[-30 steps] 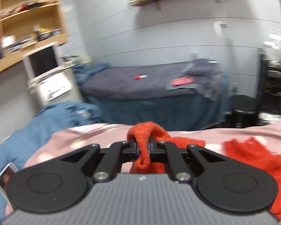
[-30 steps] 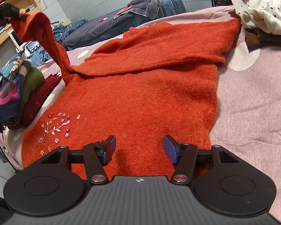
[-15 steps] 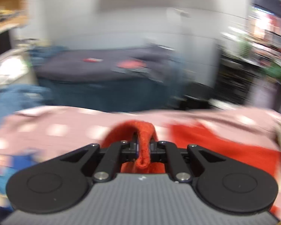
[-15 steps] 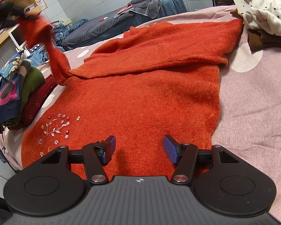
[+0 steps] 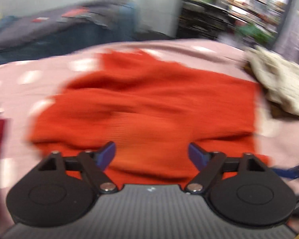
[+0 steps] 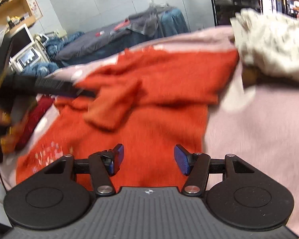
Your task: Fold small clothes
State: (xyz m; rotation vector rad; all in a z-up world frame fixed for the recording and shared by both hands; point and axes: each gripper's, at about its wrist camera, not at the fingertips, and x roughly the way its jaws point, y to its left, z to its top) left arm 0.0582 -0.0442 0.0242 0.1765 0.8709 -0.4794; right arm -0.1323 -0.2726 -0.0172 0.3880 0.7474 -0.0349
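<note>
Over on the left, the dark red garments (image 6: 32, 115) are sitting in their stack at the edge of the pink spotted bed (image 6: 259, 135), and the left claw (image 5: 151, 155) is hovering with its blue pads spread wide — nothing between them. In the right wrist view its dark body is reaching in from the left, just beside the sleeve (image 6: 113, 107), which is lying folded across the chest of the orange sweater (image 6: 149, 135). Both views are blurring, so whether the claw is touching the knit is hard to tell.

The sweater is lying flat in the middle of the bed, its embroidered flowers (image 6: 47, 155) showing near the hem. Moving right, the right claw (image 6: 149, 159) is also gaping open, empty, poised over the lower body of the sweater. Beyond it the cream spotted garment (image 6: 273, 49) is piling up at the far right, touching the sweater's shoulder.

By my reading, the sleeve fold is about finished. Doing it well means smoothing that sleeve square to the side seam, then pinching both hem corners evenly — a lopsided grip on thick knit will be dragging the fold askew.
</note>
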